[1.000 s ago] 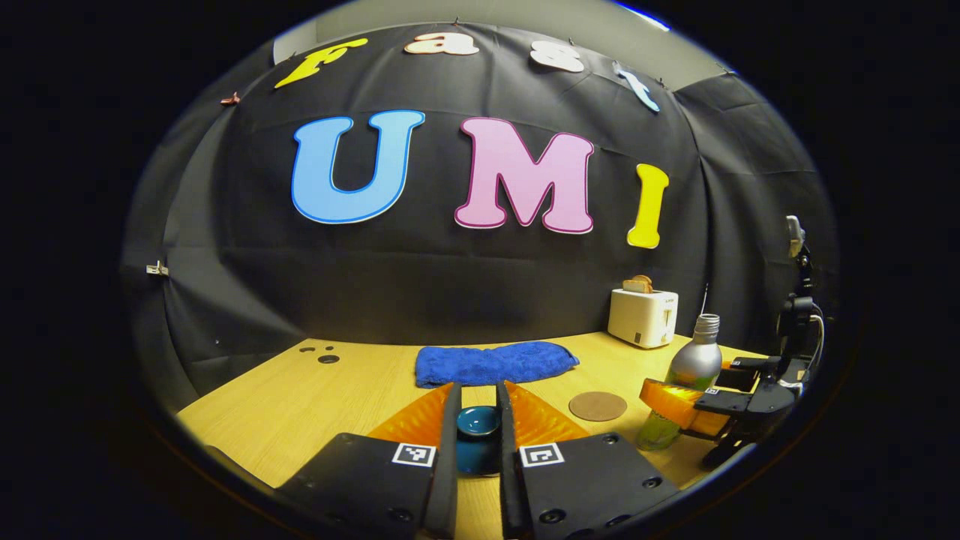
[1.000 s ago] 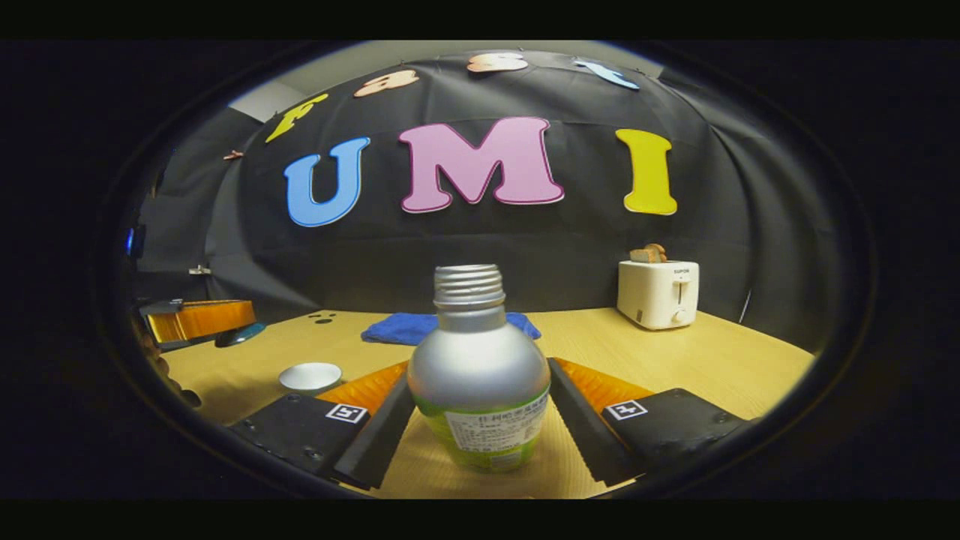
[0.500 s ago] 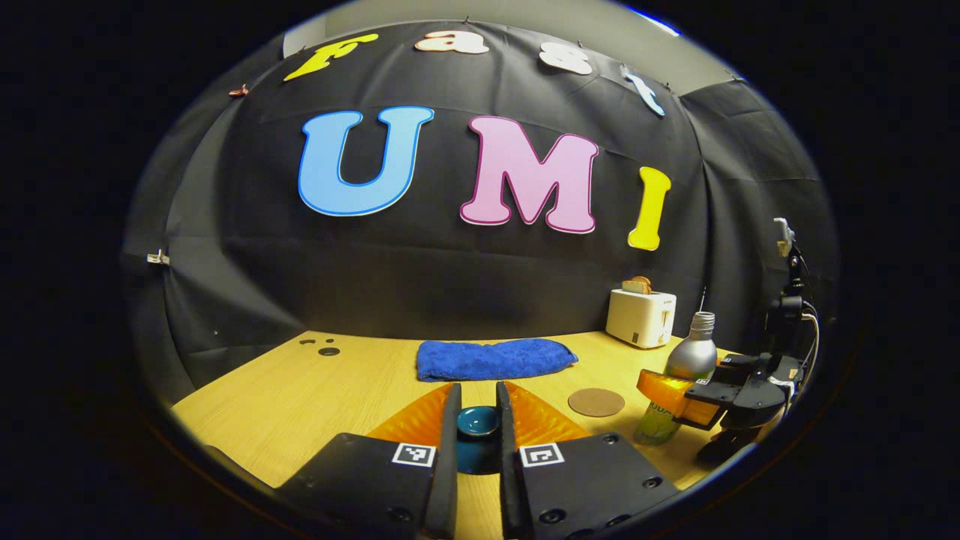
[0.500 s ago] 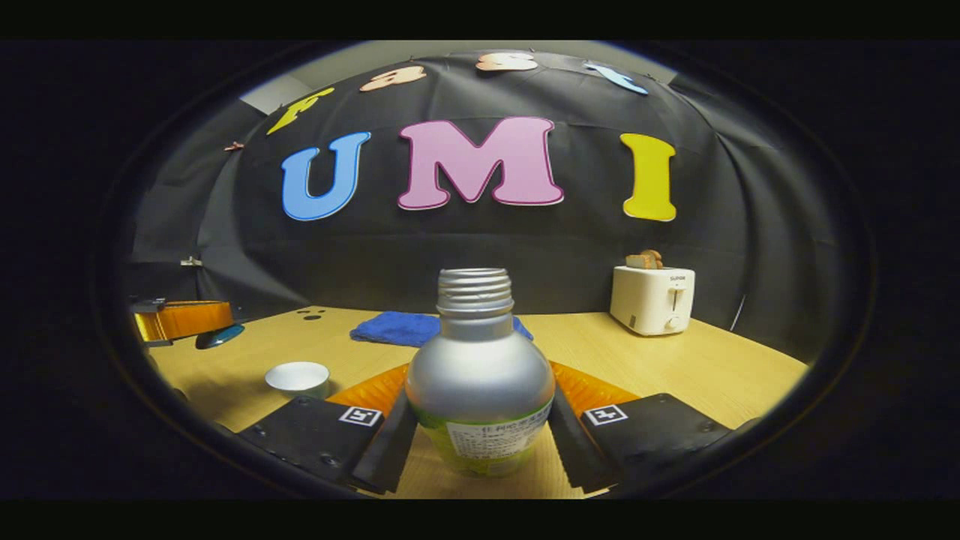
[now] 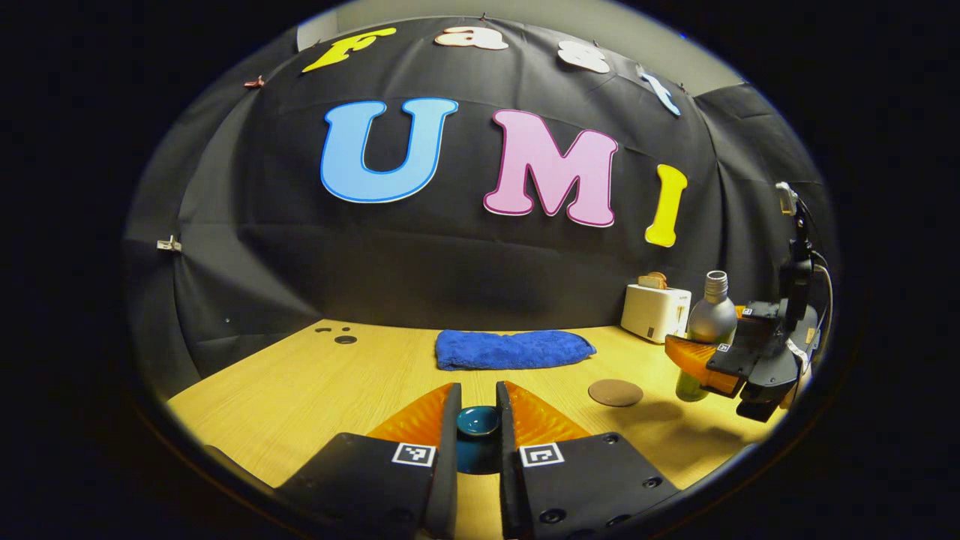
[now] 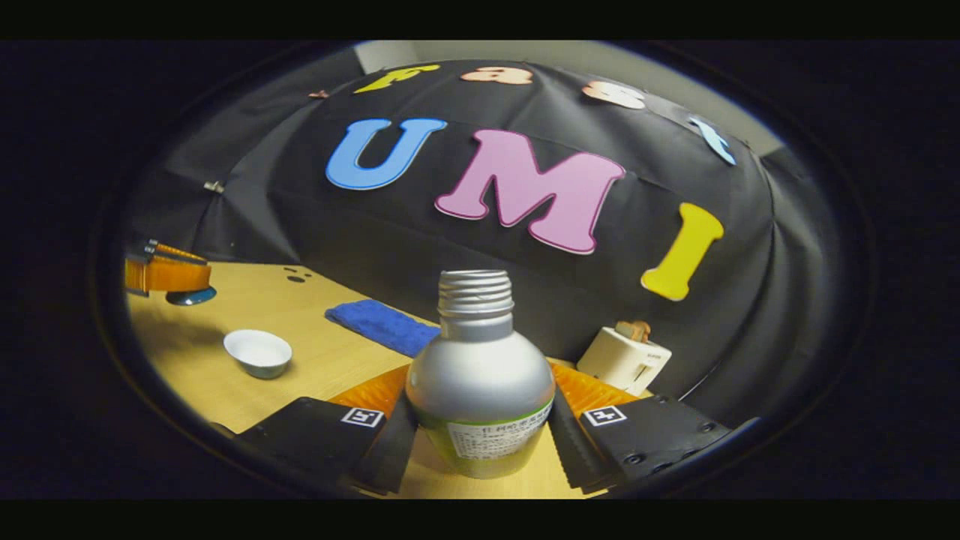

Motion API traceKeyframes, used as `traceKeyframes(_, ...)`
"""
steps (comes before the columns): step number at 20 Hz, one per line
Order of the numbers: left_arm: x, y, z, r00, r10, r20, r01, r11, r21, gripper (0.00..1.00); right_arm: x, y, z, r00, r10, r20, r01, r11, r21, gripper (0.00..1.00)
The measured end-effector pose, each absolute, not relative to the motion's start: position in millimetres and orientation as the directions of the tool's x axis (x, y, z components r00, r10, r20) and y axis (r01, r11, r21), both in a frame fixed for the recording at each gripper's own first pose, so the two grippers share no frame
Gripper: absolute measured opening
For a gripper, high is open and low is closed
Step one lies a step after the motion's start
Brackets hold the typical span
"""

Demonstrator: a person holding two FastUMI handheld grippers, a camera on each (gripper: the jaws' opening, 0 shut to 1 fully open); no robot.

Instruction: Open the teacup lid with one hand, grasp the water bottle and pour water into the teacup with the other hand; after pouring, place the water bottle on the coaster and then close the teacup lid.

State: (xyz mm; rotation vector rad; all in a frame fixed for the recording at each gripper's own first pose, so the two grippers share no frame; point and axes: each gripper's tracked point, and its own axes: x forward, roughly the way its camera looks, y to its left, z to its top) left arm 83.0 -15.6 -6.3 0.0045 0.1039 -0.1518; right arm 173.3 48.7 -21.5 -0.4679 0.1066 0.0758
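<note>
The left gripper pinches the teal lid above the desk, so the white teacup stands open. The right gripper clamps the water bottle, lifted and tilting — pouring, the coaster and closing remain.

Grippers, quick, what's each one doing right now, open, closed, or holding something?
Left gripper: closed on the teal teacup lid, held up off the table.
Right gripper: closed on the silver water bottle, lifted clear of the table.
</note>
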Motion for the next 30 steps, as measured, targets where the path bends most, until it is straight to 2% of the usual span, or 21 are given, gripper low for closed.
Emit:
traceKeyframes(4, 82, -3, -7, 0.985, -0.142, -0.097, 0.143, 0.99, -0.002, 0.27, 183, 65, -40, 0.983, 0.079, -0.167, -0.157, 0.838, -0.523, 0.81)
traceKeyframes(7, 79, 4, -7, 0.984, -0.145, -0.098, 0.146, 0.989, -0.006, 0.27, 190, 68, -43, 0.986, 0.073, -0.147, -0.149, 0.775, -0.614, 0.81)
traceKeyframes(8, 78, 7, -7, 0.984, -0.147, -0.101, 0.146, 0.989, -0.008, 0.27, 192, 68, -44, 0.988, 0.065, -0.138, -0.139, 0.754, -0.642, 0.77)
traceKeyframes(10, 74, 16, -8, 0.984, -0.141, -0.108, 0.141, 0.99, -0.012, 0.27, 194, 72, -45, 0.992, 0.061, -0.114, -0.123, 0.711, -0.693, 0.81)
traceKeyframes(14, 65, 34, -8, 0.987, -0.115, -0.115, 0.115, 0.993, -0.013, 0.27, 193, 107, -50, 0.988, 0.115, -0.104, -0.154, 0.634, -0.758, 0.78)
traceKeyframes(19, 51, 48, -3, 0.99, -0.096, -0.104, 0.097, 0.995, 0.007, 0.27, 198, 136, -60, 0.978, 0.17, -0.119, -0.186, 0.467, -0.864, 0.81)
traceKeyframes(21, 48, 50, -1, 0.991, -0.094, -0.097, 0.096, 0.995, 0.013, 0.27, 199, 138, -67, 0.975, 0.169, -0.142, -0.203, 0.433, -0.878, 0.77)
traceKeyframes(22, 47, 50, 0, 0.991, -0.095, -0.096, 0.097, 0.995, 0.013, 0.27, 200, 140, -70, 0.974, 0.173, -0.147, -0.208, 0.424, -0.881, 0.81)
traceKeyframes(26, 45, 54, -1, 0.989, -0.1, -0.105, 0.103, 0.995, 0.018, 0.27, 206, 147, -74, 0.972, 0.189, -0.139, -0.196, 0.322, -0.926, 0.81)
traceKeyframes(30, 48, 60, 1, 0.99, -0.099, -0.104, 0.103, 0.994, 0.03, 0.27, 210, 151, -91, 0.964, 0.198, -0.175, -0.228, 0.289, -0.93, 0.8)
